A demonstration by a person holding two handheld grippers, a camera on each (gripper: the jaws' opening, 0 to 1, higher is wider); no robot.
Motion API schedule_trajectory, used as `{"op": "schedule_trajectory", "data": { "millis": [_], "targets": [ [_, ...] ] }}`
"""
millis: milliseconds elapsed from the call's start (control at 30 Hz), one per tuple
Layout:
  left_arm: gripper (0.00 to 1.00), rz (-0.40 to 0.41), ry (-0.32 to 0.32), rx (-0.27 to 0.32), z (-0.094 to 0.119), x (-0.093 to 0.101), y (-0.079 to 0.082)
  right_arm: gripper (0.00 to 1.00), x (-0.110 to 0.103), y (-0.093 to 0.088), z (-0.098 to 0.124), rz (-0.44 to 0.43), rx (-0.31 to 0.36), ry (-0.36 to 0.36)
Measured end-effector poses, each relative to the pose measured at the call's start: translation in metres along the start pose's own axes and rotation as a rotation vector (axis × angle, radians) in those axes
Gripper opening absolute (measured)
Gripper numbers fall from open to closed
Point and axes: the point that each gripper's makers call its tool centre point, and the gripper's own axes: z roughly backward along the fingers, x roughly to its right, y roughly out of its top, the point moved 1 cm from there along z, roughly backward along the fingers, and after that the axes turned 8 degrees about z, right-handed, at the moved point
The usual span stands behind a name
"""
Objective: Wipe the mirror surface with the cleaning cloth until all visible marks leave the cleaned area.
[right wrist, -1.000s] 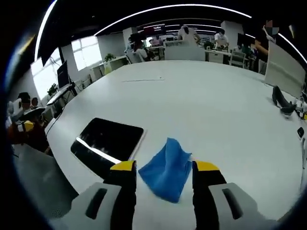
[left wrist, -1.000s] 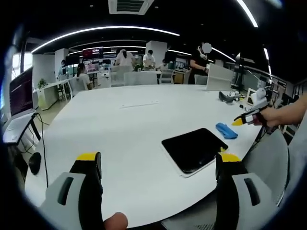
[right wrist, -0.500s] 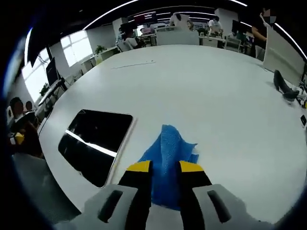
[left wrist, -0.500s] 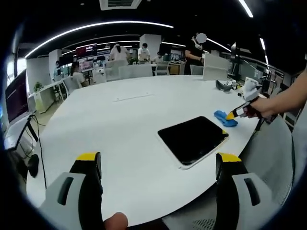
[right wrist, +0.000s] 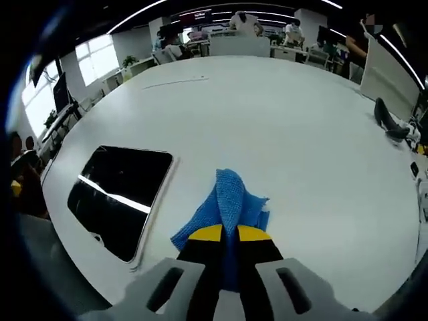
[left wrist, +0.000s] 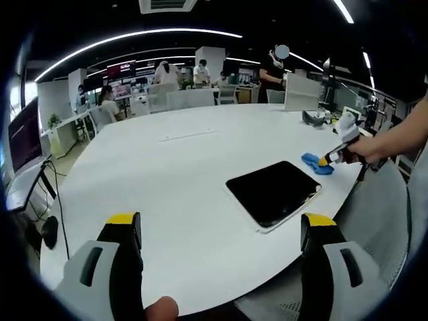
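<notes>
The step in hand looks like picking up the cloth: in the right gripper view the right gripper point(right wrist: 223, 234) has its yellow-tipped fingers pressed nearly together, pinching a fold of the blue cleaning cloth point(right wrist: 224, 200), which bunches up just ahead of the tips on the white table point(right wrist: 287, 120). The mirror point(right wrist: 117, 197), a dark rectangular panel with a pale frame, lies flat to the left of those fingers, apart from the cloth, and wiping has not begun. The next move, as I judge it, calls for lifting the cloth clear, carrying it leftward over the glass and pressing it flat enough to rub, not just drag a ridge. The left gripper view gives the wider picture: the left gripper point(left wrist: 221, 224) is held spread wide and empty above the near table edge, the mirror ahead between its fingers and nearer the right one, and beyond it a hand point(left wrist: 364, 148) holding the other gripper down on the cloth.
</notes>
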Motion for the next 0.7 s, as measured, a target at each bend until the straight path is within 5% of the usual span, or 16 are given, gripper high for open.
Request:
{"op": "schedule_trajectory", "data": {
  "millis": [333,700],
  "targets": [
    [0.98,0.014,0.025,0.022,0.005,-0.007,0.005,0.0,-0.01,0.027,0.016,-0.004,0.043,0.067],
    [0.99,0.001,0.024,0.019,0.01,-0.015,0.007,0.0,-0.023,0.06,0.021,-0.102,0.051,0.117]
  ]
}}
